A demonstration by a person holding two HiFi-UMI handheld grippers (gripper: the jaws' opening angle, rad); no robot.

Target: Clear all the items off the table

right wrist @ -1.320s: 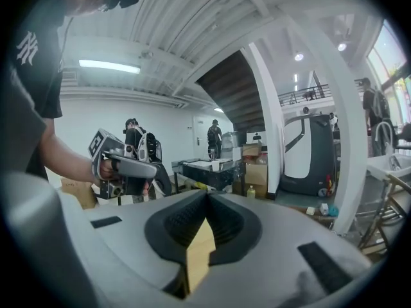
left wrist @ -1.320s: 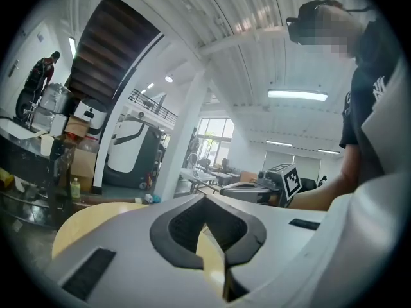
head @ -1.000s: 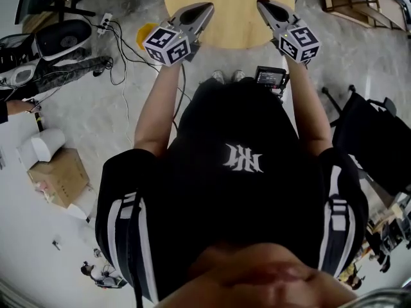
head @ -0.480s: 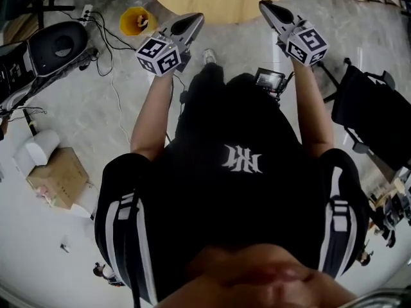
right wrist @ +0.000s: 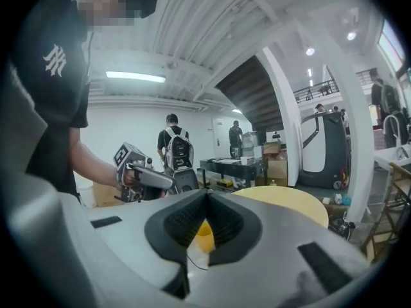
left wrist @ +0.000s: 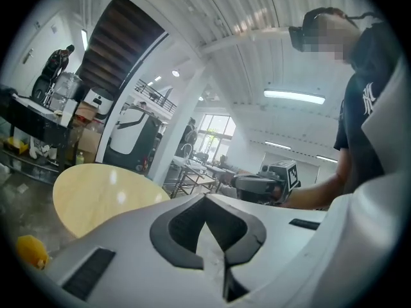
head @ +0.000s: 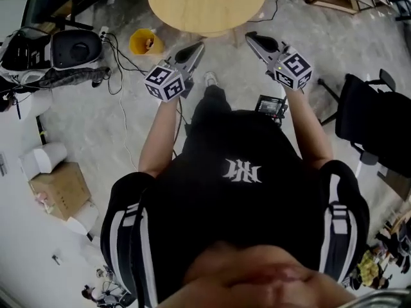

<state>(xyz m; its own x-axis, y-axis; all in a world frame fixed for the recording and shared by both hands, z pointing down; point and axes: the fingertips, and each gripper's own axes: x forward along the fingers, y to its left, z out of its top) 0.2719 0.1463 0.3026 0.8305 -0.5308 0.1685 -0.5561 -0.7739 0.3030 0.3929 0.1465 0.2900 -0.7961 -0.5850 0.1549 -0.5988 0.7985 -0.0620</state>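
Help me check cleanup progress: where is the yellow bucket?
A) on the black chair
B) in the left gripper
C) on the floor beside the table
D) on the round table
C: the yellow bucket stands on the grey floor, apart from the round table.

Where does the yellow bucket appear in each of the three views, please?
Head view: the yellow bucket is on the floor at upper left, left of the round wooden table.
Left gripper view: at the bottom left edge, below the table.
Right gripper view: low centre, left of the table.
Shared landmark: the round wooden table.
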